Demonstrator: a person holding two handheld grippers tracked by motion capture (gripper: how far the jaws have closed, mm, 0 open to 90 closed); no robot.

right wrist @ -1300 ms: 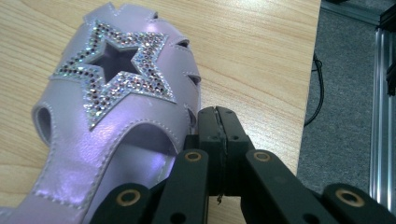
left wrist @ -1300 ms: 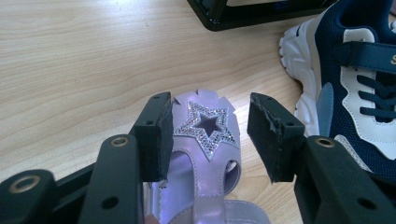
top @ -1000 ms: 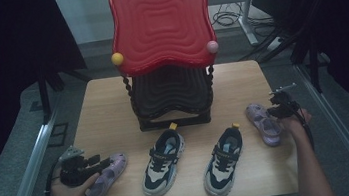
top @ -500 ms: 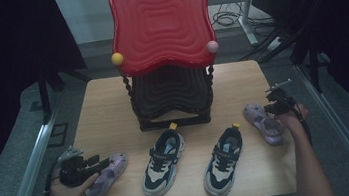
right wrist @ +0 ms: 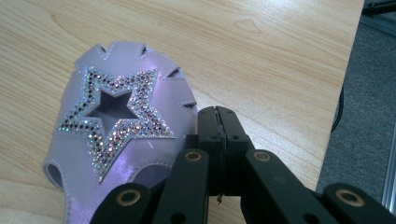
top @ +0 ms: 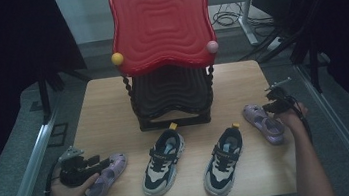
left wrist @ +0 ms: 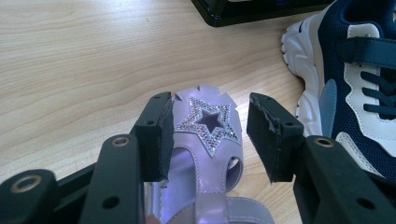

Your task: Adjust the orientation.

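**Two purple sandals, two grippers: getting the pinch right**

On the wooden table (top: 112,100) a pair of navy-and-white sneakers sits in front of a black rack with a red top (top: 161,24). The left sneaker (top: 163,162) and the right sneaker (top: 224,161) lie near six o'clock from the rack. The left purple sandal (top: 103,179) lies out at about eight o'clock from it, the right purple sandal (top: 265,123) at about four o'clock, close to the table's edge.

The left gripper (left wrist: 208,137) has its jaws apart, one on each side of the left sandal's star-studded toe (left wrist: 208,122). The left pad (left wrist: 161,135) looks to be touching the upper, though the angle leaves that unsure; the right pad (left wrist: 261,135) stands clear. To do this well, centre the toe between the pads before closing, so the soft upper is pinched evenly and doesn't twist out, and keep clear of the sneaker just beside it.

The right gripper (right wrist: 217,122) has its jaws pressed together, empty, its tips just beside the right sandal's (right wrist: 116,135) edge at about four o'clock from the star. It likely needs to open and come over the upper before it can take hold.
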